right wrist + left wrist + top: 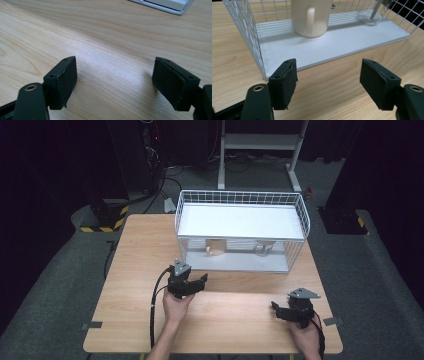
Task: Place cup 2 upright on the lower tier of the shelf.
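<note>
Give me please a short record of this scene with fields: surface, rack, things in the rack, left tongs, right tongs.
surface: wooden table
rack: white wire rack, two levels, at the table's far side
things in the rack: cream mug and clear glass on the lower shelf
left tongs: open, holding nothing, facing the mug
right tongs: open, holding nothing, over bare wood

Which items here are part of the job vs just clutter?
In play: left gripper, jaws open, aimed at the cream mug on the lower shelf of the white wire rack.

Not in play: clear glass on the same shelf; right gripper, open over bare table; white stand behind.
</note>
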Action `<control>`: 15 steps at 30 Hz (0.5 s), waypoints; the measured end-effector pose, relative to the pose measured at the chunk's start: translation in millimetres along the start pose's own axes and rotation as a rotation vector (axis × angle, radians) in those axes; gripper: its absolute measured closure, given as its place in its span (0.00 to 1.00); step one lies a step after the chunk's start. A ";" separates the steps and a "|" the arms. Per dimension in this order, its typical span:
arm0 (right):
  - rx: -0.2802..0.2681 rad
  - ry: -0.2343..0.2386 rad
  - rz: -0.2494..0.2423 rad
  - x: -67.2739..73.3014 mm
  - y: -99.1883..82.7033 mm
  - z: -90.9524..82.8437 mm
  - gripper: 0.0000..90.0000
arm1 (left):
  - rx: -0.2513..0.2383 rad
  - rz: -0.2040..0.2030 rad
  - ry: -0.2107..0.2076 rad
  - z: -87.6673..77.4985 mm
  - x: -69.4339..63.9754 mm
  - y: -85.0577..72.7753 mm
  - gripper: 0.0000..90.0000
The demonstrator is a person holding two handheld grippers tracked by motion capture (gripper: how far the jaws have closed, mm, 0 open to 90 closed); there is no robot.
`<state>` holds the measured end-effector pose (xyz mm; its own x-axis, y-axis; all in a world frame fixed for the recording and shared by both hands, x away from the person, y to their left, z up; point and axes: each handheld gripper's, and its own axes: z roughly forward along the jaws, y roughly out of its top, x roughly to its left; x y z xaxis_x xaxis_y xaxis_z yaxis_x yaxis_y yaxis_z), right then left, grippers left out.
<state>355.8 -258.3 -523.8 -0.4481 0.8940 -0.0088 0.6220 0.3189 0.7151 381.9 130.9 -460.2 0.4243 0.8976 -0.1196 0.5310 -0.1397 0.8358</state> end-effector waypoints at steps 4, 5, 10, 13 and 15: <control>0.000 0.000 0.000 0.0 0.0 0.0 0.23 | 0.001 -0.010 -0.001 -5.2 1.3 -6.1 0.34; 0.000 0.000 0.000 0.0 0.0 0.0 0.23 | -0.002 -0.010 -0.001 -6.9 2.1 -7.6 0.34; 0.001 -0.001 0.000 0.0 0.0 -0.1 0.23 | -0.011 -0.030 0.003 -13.7 5.2 -12.8 0.34; 0.001 0.000 -0.002 -0.1 0.0 -0.1 0.23 | -0.010 -0.023 0.007 -17.0 4.9 -16.8 0.34; 0.001 0.000 -0.002 -0.1 0.0 -0.1 0.23 | -0.010 -0.023 0.003 -17.7 4.9 -17.8 0.34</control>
<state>355.8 -258.4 -523.8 -0.4488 0.8936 -0.0102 0.6218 0.3204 0.7146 361.5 145.2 -466.1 0.4098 0.9019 -0.1368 0.5332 -0.1152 0.8381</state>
